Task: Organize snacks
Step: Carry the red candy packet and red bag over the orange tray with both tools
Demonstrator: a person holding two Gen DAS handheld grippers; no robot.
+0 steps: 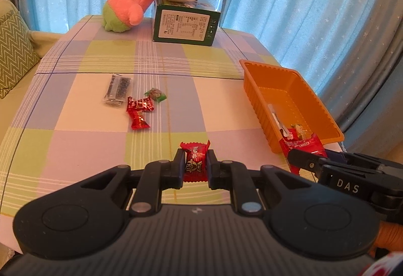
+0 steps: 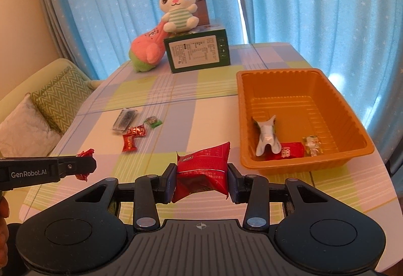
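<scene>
Red crinkly foil is what both of your grips depend on, so treat it as slippery. Your left gripper (image 1: 196,165) has its fingers (image 1: 179,162) closed narrow on a small red candy (image 1: 195,158), pinched across its body with the twisted ends sticking out above; your right gripper (image 2: 201,181) holds a larger red snack packet (image 2: 202,172), the fingers (image 2: 170,181) pressing its sides so the pouch buckles between them.

I judge the packet the bigger risk: it is puffy and soft, held near one end, and a quick swing toward the orange tray (image 2: 284,165) could let it slide or pivot out. The candy may twist free if the wrapper shifts under the pads. The two grippers are also close together, so they could bump as you bring both loads over the tray's near rim.

That tray is thin moulded plastic with ribbed walls and a scalloped edge, light enough to skid on the smooth checked cloth of the table (image 1: 95,145) if you knock it. It already holds a silver wrapper (image 2: 267,137), a red packet (image 2: 287,151) and a clear-wrapped sweet (image 2: 312,145). On the cloth, well apart from the tray, lie two red candies (image 1: 138,112), a green one (image 1: 156,94) and a clear sachet (image 1: 117,90)
</scene>
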